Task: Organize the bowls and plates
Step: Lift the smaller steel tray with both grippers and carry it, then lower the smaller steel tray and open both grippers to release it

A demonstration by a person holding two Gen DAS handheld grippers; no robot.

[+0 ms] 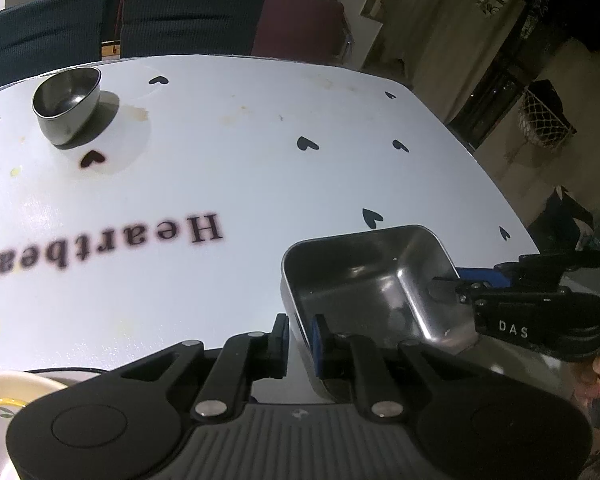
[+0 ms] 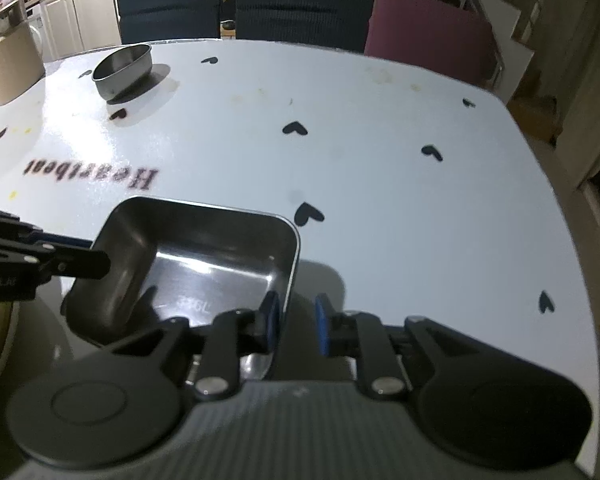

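A square steel dish (image 1: 364, 284) sits near the table's front edge; it also shows in the right wrist view (image 2: 204, 264). My left gripper (image 1: 300, 340) straddles its left wall, one finger on each side, with a small gap between pads and wall. My right gripper (image 2: 296, 320) straddles its right wall, and the outer pad stands clear of it. The right gripper also shows in the left wrist view (image 1: 446, 286). A round steel bowl (image 1: 66, 106) stands at the far left of the table, seen too in the right wrist view (image 2: 124, 70).
The white table (image 2: 380, 184) has black hearts and the word "Heartbeat". A cream plate (image 1: 4, 396) lies at the near left. A tan container (image 2: 8, 64) stands at the far left. Dark chairs (image 2: 300, 8) line the far edge.
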